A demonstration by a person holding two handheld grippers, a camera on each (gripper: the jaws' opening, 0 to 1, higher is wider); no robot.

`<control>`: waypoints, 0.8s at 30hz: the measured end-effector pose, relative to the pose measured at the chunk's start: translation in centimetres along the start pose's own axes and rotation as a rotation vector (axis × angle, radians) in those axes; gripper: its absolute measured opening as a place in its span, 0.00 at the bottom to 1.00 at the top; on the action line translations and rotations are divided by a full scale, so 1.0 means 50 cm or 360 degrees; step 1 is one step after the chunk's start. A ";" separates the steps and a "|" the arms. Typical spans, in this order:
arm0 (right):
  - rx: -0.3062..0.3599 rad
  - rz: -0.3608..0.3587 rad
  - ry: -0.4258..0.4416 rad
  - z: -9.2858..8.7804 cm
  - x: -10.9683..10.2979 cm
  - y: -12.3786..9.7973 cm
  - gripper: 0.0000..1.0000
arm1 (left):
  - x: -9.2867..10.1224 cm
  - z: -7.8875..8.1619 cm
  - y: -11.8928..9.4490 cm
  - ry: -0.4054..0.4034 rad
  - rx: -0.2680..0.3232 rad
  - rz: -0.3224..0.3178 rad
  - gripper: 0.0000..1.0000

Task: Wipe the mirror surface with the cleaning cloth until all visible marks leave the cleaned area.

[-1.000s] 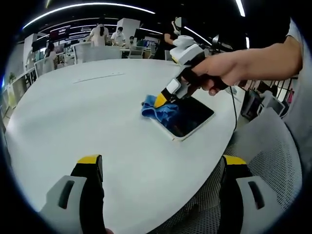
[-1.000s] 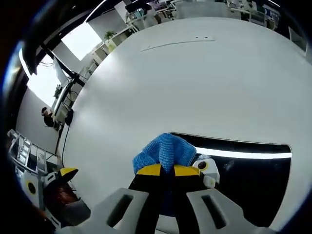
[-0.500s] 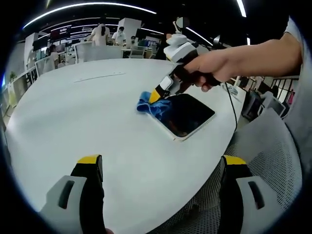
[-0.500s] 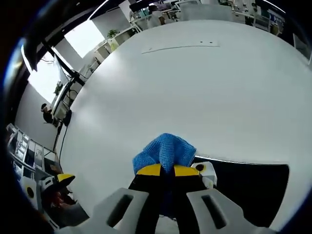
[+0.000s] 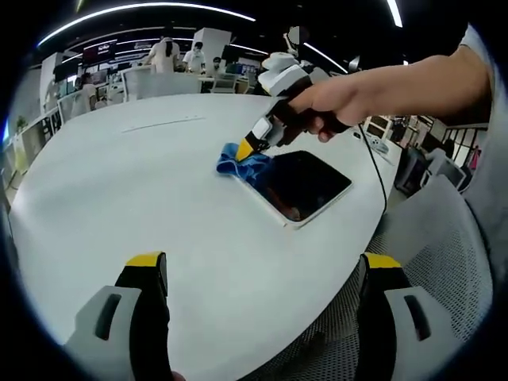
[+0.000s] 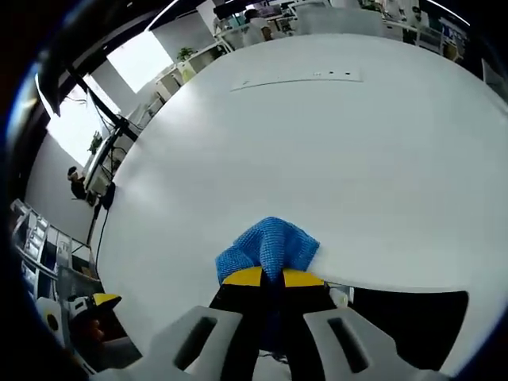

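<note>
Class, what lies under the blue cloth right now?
The cloth sits over the mirror's far corner and the white table beside it; any marks beneath are covered.

The white table (image 5: 119,198) lies bare on every side of the mirror (image 5: 305,184) but one: at the mirror's far corner the right gripper (image 5: 248,148) presses the cloth (image 5: 238,163), with a hand (image 5: 333,103) and forearm slanting over the mirror's far edge. A mesh chair (image 5: 429,238) crowds the table rim just beside the mirror. The left gripper (image 5: 262,274), jaws apart, hangs over bare tabletop well short of the mirror.
</note>
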State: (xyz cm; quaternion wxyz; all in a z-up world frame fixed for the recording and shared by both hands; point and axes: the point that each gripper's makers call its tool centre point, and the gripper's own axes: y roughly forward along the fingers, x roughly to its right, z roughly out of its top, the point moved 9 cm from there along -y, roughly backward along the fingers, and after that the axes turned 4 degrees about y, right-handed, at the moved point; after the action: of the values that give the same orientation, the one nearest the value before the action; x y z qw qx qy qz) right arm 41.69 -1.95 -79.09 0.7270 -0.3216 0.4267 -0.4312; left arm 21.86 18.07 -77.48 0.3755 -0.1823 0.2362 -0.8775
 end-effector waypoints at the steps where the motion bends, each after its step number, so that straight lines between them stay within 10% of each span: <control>1: -0.0001 0.0006 0.0012 0.000 0.001 0.000 0.01 | 0.000 0.000 0.000 0.0000 -0.0001 0.0001 0.99; 24: 0.0000 -0.0017 0.0007 -0.009 0.037 -0.025 0.01 | -0.002 -0.003 -0.002 0.0006 -0.0019 0.0017 0.99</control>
State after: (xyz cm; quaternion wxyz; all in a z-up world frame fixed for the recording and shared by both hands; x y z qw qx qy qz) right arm 41.32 -4.18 -78.87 0.7239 -0.3228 0.4266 -0.4357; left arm 21.79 18.24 -77.55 0.3787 -0.1816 0.2432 -0.8743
